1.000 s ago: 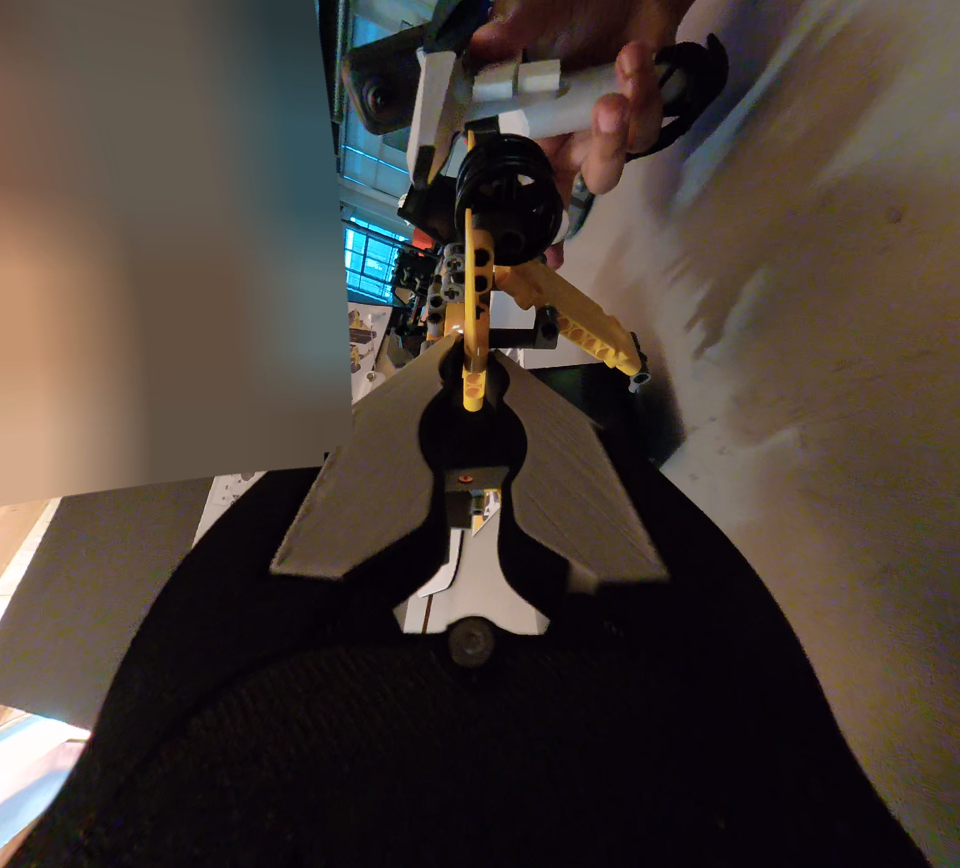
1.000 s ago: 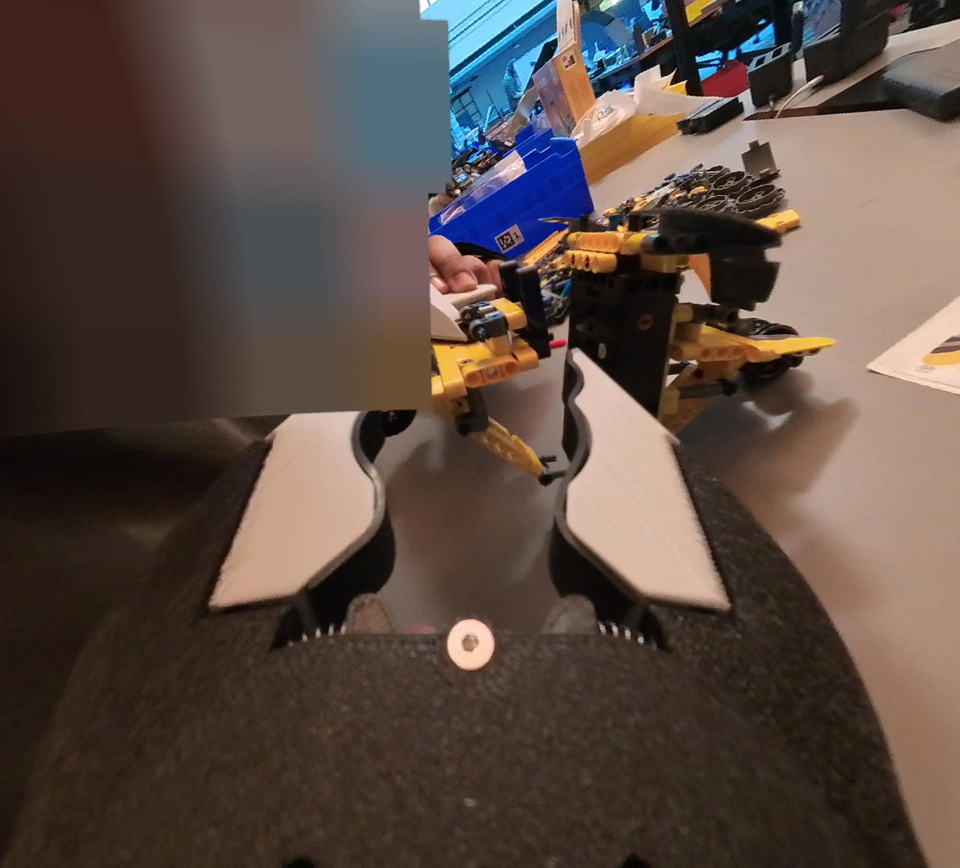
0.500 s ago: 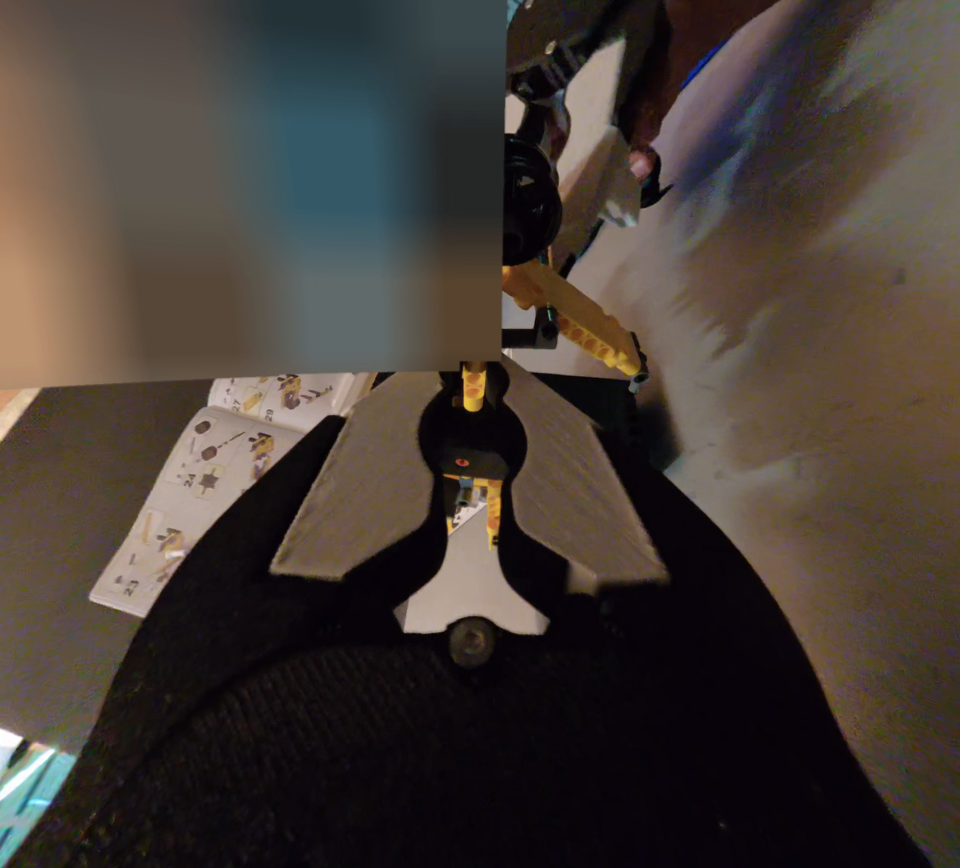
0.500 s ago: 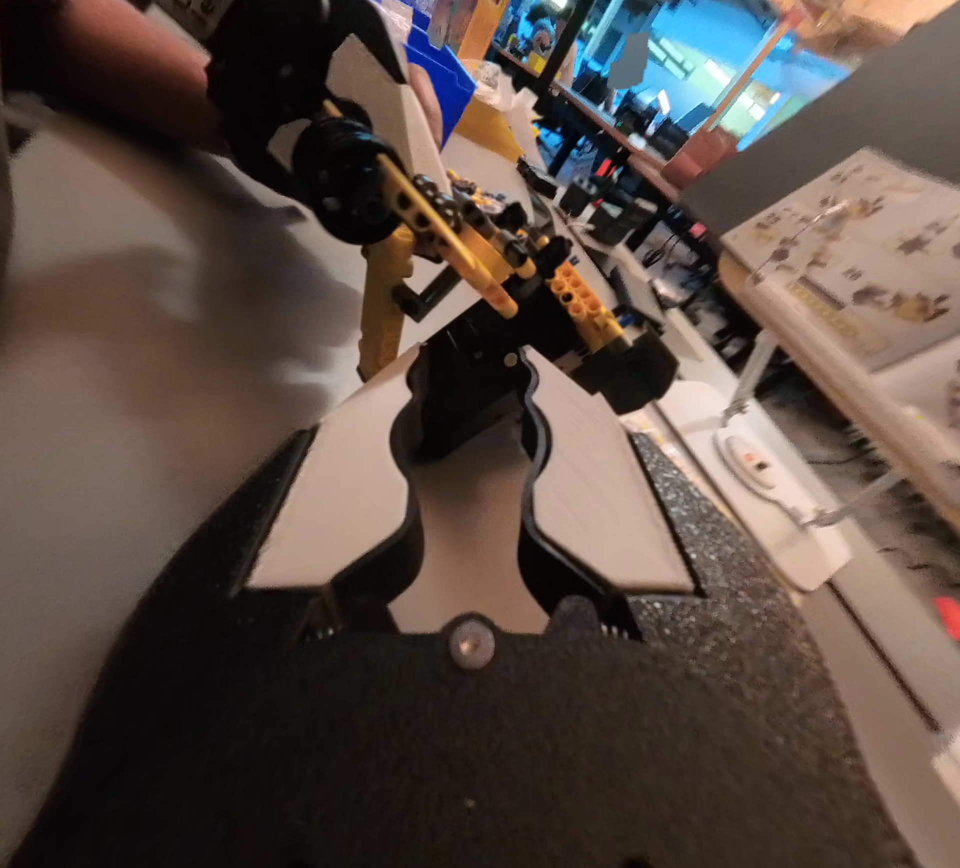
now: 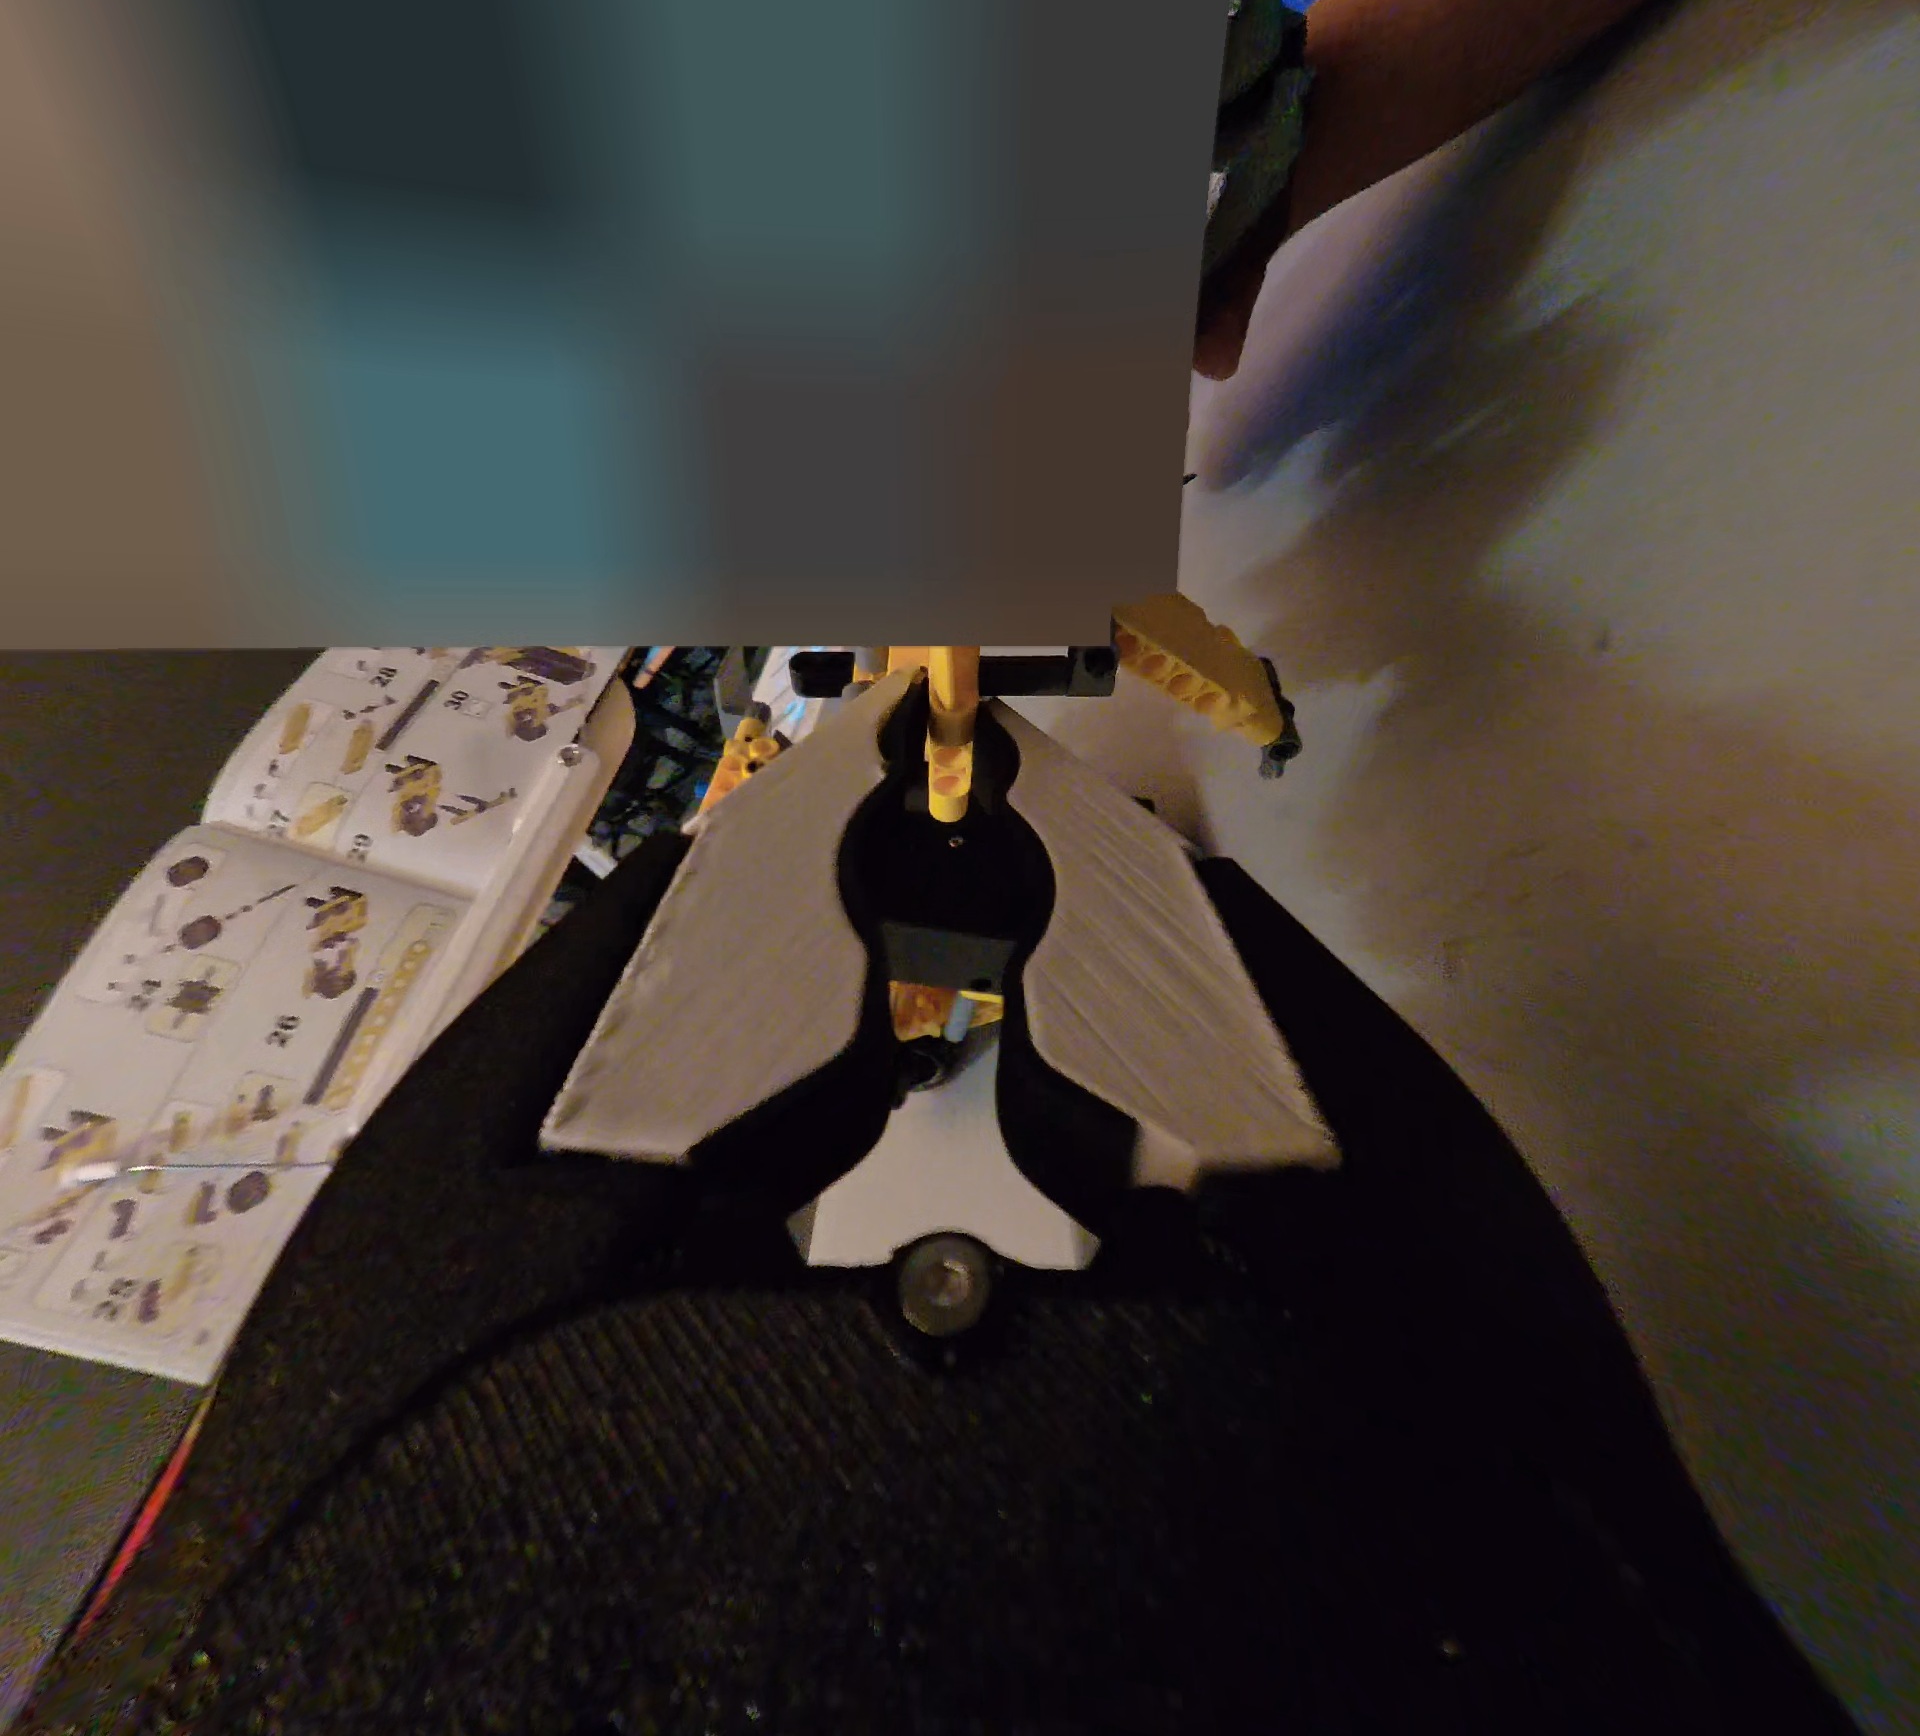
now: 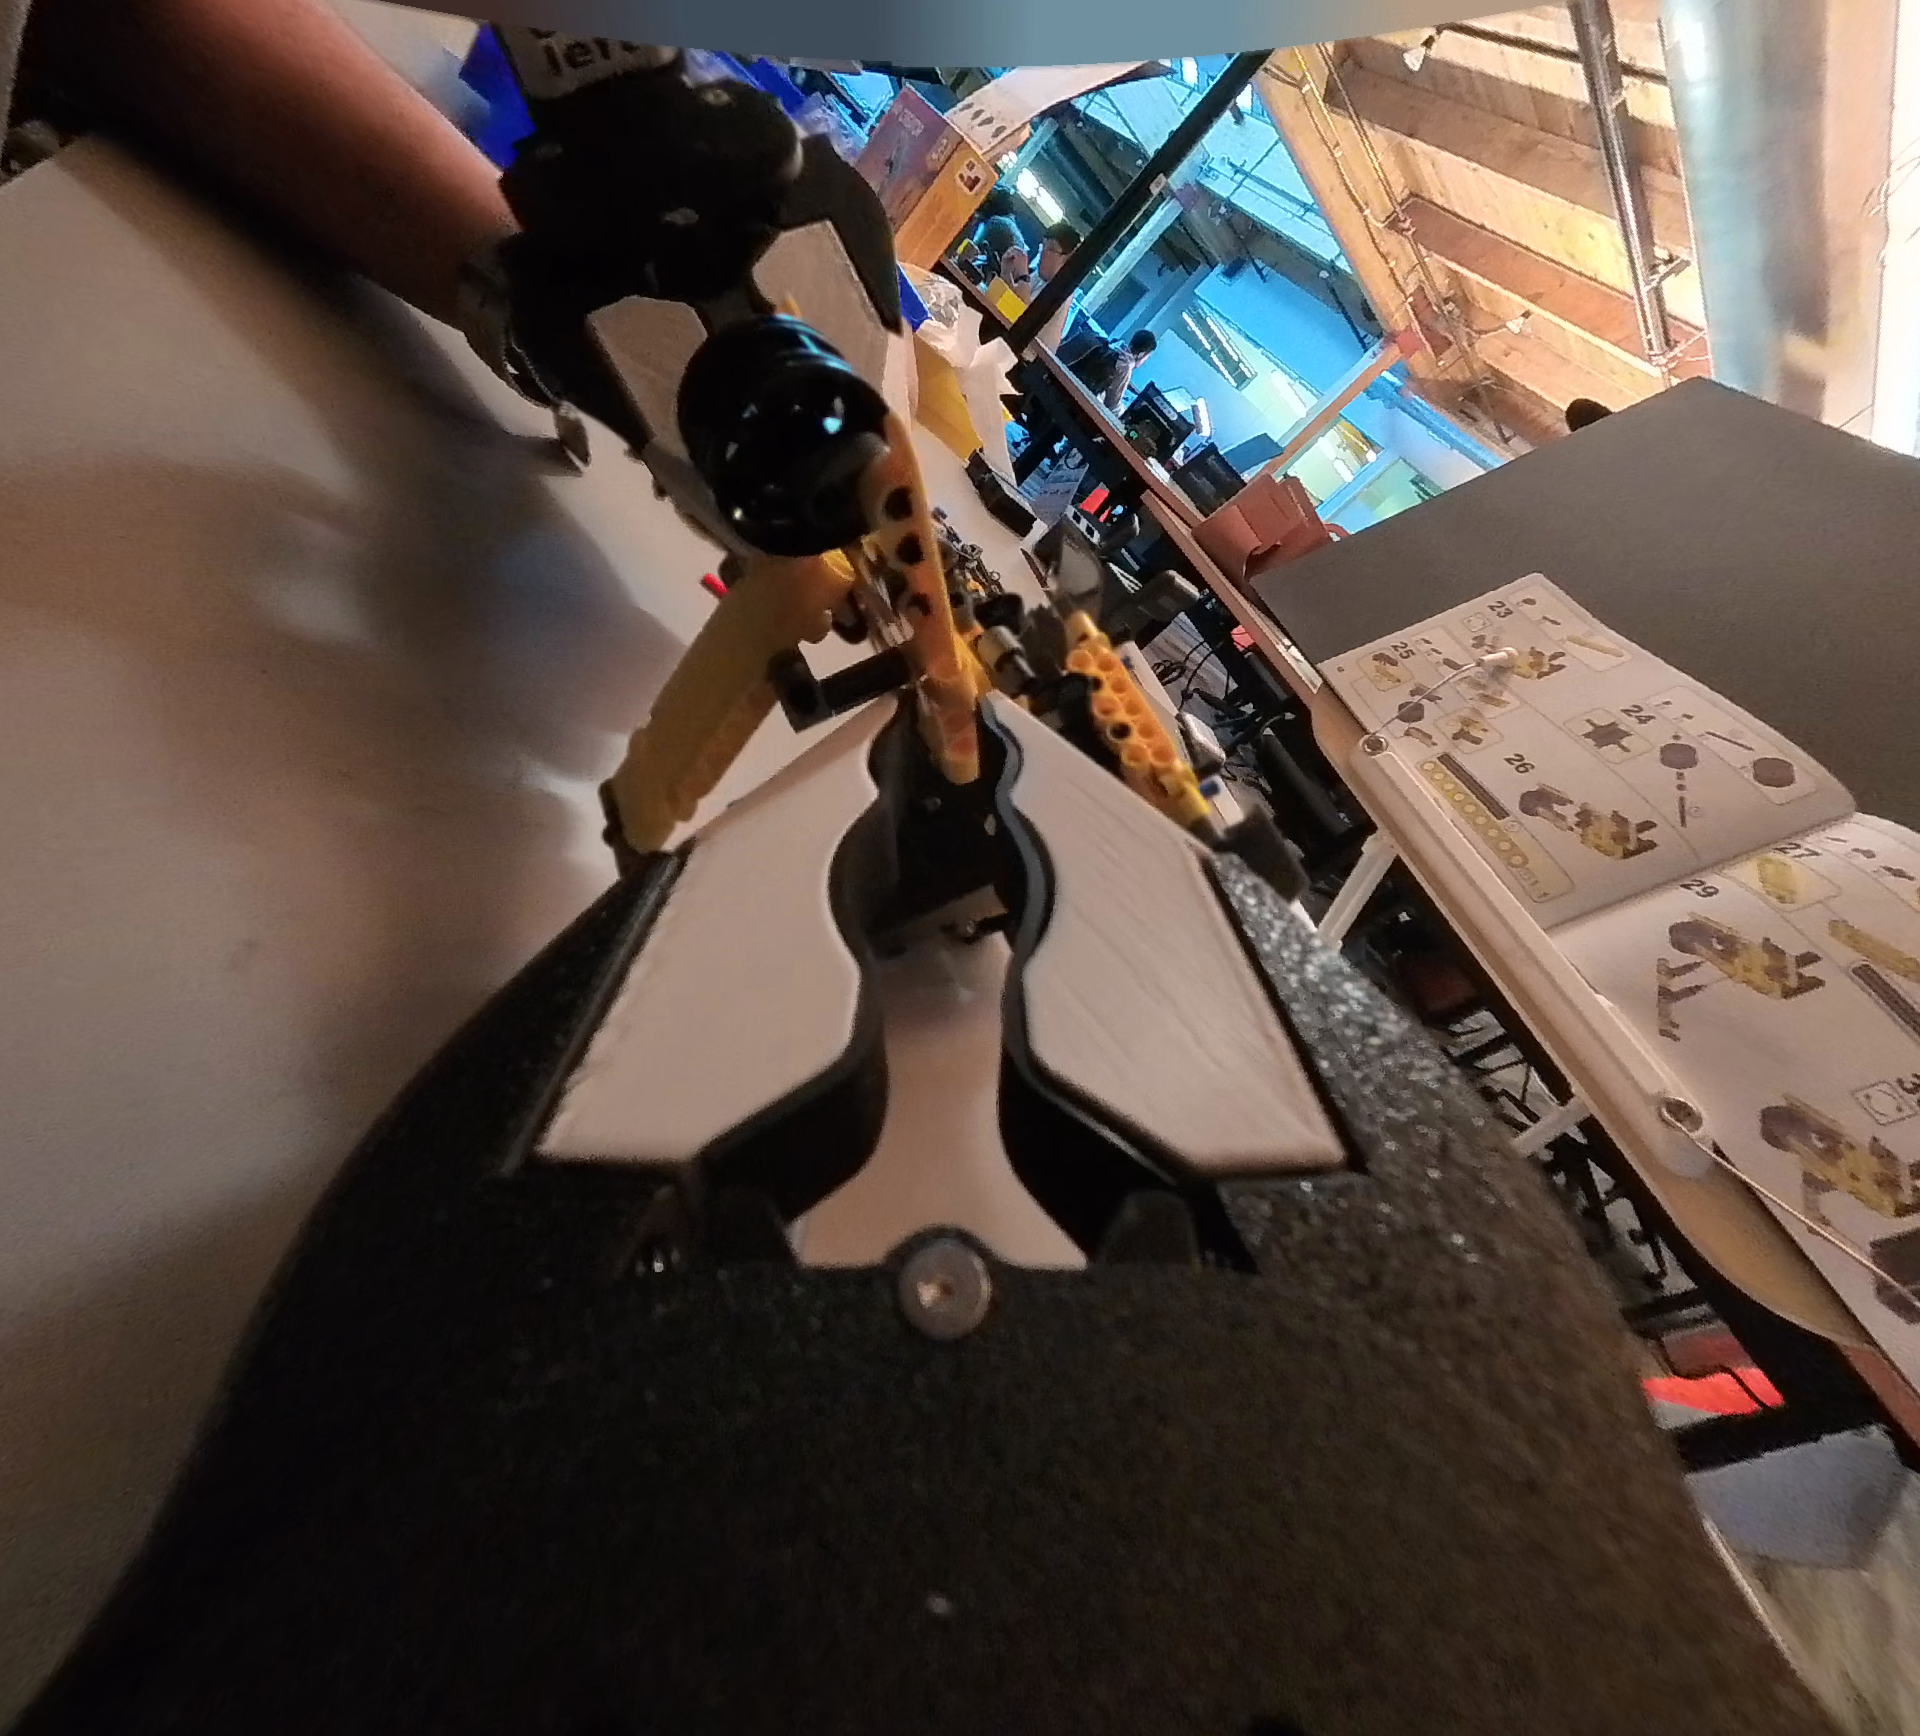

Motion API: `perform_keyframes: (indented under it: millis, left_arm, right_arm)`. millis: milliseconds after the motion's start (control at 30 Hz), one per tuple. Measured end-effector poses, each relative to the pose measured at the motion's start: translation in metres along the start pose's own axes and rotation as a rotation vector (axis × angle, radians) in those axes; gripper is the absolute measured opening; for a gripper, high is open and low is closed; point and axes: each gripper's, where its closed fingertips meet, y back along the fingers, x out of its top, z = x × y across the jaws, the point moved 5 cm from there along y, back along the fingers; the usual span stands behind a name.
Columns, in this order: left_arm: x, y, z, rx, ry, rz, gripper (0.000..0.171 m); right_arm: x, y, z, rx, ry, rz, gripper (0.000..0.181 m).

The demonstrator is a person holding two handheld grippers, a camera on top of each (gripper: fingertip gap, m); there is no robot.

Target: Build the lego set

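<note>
A yellow and black brick model with a black wheel (image 6: 774, 450) is held up off the pale table (image 6: 208, 751). My left gripper (image 5: 951, 699) is shut on a thin yellow beam (image 5: 948, 756) of the model, with a black block (image 5: 945, 948) in the hollow between its fingers. A second yellow beam (image 5: 1195, 668) sticks out to the right. My right gripper (image 6: 948, 710) is shut on the model's yellow beam (image 6: 935, 647) and black body (image 6: 935, 855). In the right wrist view the left gripper (image 6: 675, 252) sits at the wheel end. A blurred patch hides the model's far part in the left wrist view.
An open instruction booklet (image 6: 1662, 855) lies on a tilted dark board at the right; it also shows in the left wrist view (image 5: 260, 1011). A forearm (image 5: 1507, 3) reaches in at the upper right. Workbenches and boxes (image 6: 925, 148) stand behind.
My right gripper was open above the table a second ago; it has closed on the model and tilted. My left gripper has kept its hold on the yellow beam while the view turned.
</note>
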Motion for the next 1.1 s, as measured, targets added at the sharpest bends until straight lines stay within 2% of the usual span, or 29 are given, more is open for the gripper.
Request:
perform_keyframes:
  millis: [233,333,533,667,833,1100]
  left_arm:
    - [0.001,0.003,-0.002,-0.078,0.125,0.042,0.002]
    - [0.000,0.002,-0.005,-0.035,0.125,0.036,0.002]
    - [0.008,0.004,-0.008,0.038,0.122,0.104,0.003]
    - [0.010,0.003,-0.006,0.040,0.149,0.118,0.014]
    - [0.014,0.004,-0.007,0.027,0.212,0.147,0.016]
    - [0.023,0.008,-0.008,-0.098,0.390,0.244,0.020]
  right_arm:
    - [0.006,0.000,-0.003,0.008,-0.005,0.022,0.009]
    - [0.007,-0.002,0.000,-0.016,0.011,0.008,0.008]
    - [0.019,0.001,0.005,-0.037,-0.016,0.069,0.008]
    - [0.020,0.002,0.008,-0.052,-0.034,0.086,0.008]
    - [0.025,0.003,0.010,-0.055,-0.065,0.115,0.008]
    - [0.031,0.007,0.012,0.046,-0.283,0.207,0.008]
